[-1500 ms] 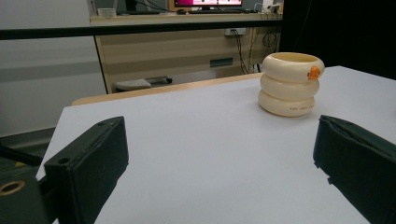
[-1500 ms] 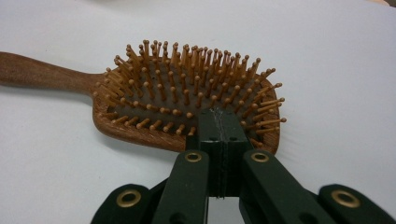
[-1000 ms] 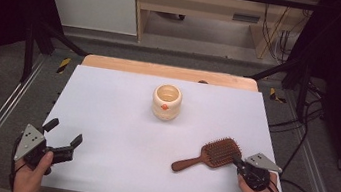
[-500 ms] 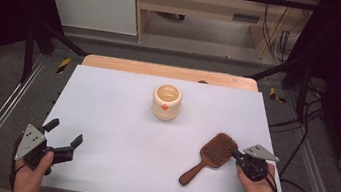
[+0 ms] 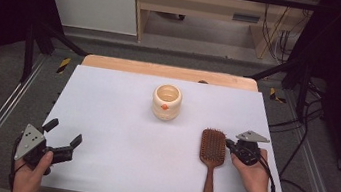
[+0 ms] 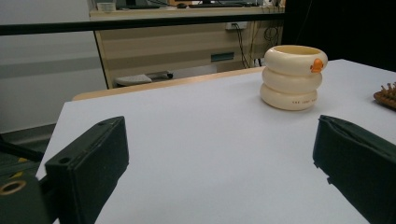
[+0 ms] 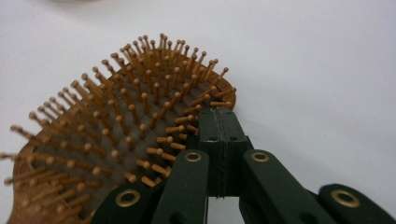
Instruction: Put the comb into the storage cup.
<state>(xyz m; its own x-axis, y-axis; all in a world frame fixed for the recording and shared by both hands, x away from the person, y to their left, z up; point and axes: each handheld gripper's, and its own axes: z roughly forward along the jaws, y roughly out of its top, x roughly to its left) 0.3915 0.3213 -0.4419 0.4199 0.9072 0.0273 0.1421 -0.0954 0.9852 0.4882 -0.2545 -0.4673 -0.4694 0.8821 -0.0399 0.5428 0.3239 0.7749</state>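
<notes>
Right gripper pressed together, nudging edge of hairbrush to line it up; left gripper spread apart, idle near cup.

A wooden hairbrush is lying flat on the white table near its right front part, bristles facing up. Its broad, rounded paddle head is pointing toward the far side, and its slim handle is running straight back toward the near edge. The wood is showing a warm reddish brown, and the pins are standing up in neat rows, each one tipped with a small rounded knob.
</notes>
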